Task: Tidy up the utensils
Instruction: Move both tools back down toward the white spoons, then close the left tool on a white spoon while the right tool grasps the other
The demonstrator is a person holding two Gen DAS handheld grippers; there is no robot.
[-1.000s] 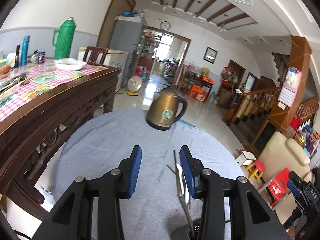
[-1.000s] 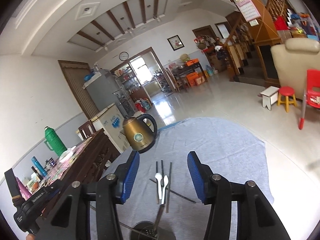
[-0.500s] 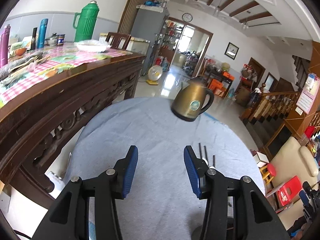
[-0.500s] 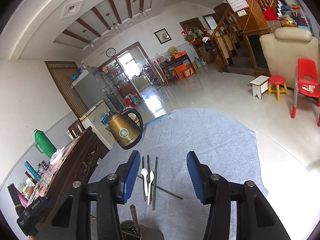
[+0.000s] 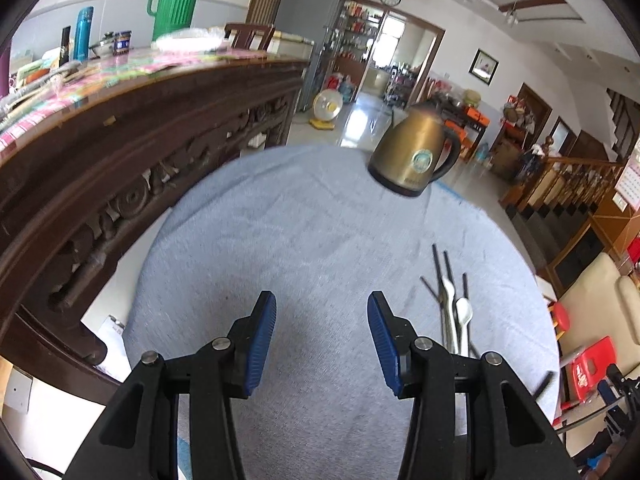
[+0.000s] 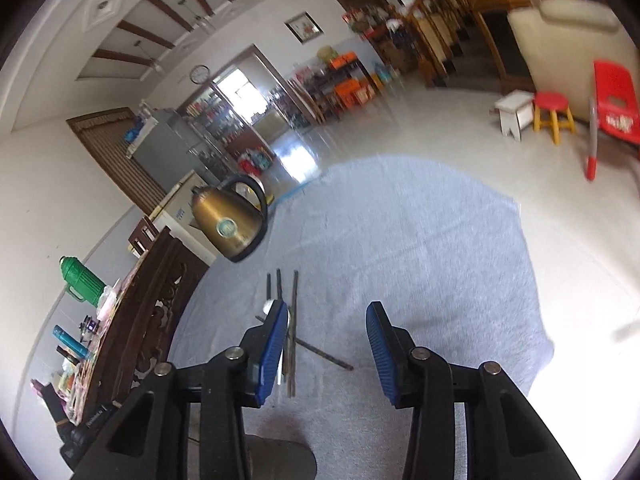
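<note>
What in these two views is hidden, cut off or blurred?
- Two white spoons: left wrist view, handles hidden behind the left hand-held gripper; right wrist view, mostly hidden behind the right hand-held gripper.
- Dark round container: right wrist view, cut off by the bottom edge; contents unseen.
- Bronze electric kettle: label blurred, unreadable.

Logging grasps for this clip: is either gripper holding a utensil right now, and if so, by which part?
Nothing is held. The left gripper and right gripper are both open and empty; the spoons and chopsticks lie on the cloth.

Grey-blue cloth; bronze kettle; white spoons; blue fingers.
</note>
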